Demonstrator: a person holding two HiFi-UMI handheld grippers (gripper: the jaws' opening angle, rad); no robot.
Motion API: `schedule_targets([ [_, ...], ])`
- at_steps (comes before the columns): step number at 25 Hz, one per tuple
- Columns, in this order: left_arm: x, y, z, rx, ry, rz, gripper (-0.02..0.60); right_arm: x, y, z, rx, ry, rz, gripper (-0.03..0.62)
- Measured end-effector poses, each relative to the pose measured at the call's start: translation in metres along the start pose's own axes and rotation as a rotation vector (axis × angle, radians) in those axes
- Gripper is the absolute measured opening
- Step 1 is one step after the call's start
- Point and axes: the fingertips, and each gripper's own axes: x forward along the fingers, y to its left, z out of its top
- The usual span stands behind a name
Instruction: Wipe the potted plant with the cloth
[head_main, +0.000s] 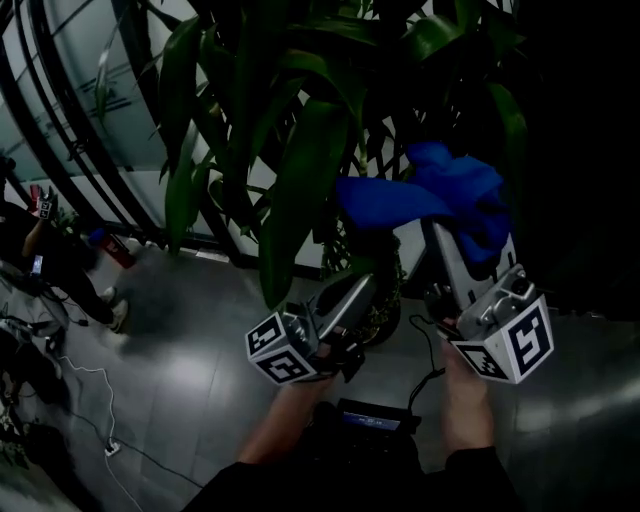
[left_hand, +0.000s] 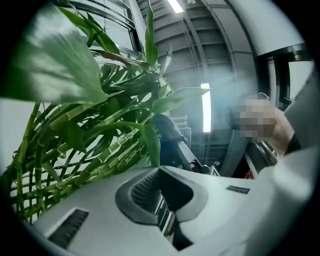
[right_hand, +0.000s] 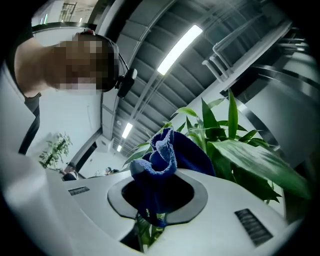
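The potted plant (head_main: 300, 180) fills the upper head view with long, dark green leaves; its bamboo-like stalks (left_hand: 75, 155) show in the left gripper view. My right gripper (head_main: 445, 232) is raised among the leaves and is shut on a bunched blue cloth (head_main: 440, 195), which spills out over its jaws (right_hand: 165, 160). My left gripper (head_main: 368, 283) sits lower and to the left, pointing up into the foliage. Its jaws are closed together (left_hand: 159, 172), and the tip of a drooping leaf (left_hand: 151, 142) runs down into the seam between them.
A person (head_main: 45, 255) stands at the far left on the grey tiled floor (head_main: 190, 370). Cables (head_main: 95, 395) trail across the floor there. Dark window bars (head_main: 70, 130) rise behind the plant. A broad leaf (right_hand: 260, 162) lies just right of the cloth.
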Motion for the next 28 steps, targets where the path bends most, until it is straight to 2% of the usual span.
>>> schedule_targets([
  [4,-0.002,-0.004,0.000,0.017,-0.011,-0.014,0.006,0.037,0.002,-0.016,-0.020,0.005,0.082,0.089],
  [7,0.000,-0.012,0.000,0.017,-0.037,-0.013,0.006,0.050,0.013,-0.049,0.021,0.110,0.206,0.089],
  [9,0.004,-0.016,-0.005,0.031,-0.035,-0.015,0.006,0.045,0.017,-0.062,0.076,0.142,0.263,0.089],
  [14,0.004,-0.024,-0.018,0.038,-0.014,-0.026,0.006,0.014,0.021,-0.084,0.100,0.237,0.306,0.089],
  [19,0.004,-0.024,-0.030,0.040,0.014,-0.019,0.006,-0.012,0.033,-0.089,0.105,0.259,0.358,0.089],
  [24,-0.002,-0.017,-0.030,0.032,0.000,-0.002,0.006,-0.042,0.050,-0.091,0.101,0.303,0.425,0.089],
  [28,-0.005,-0.016,-0.026,0.031,-0.012,0.005,0.006,-0.062,0.060,-0.090,0.137,0.338,0.469,0.087],
])
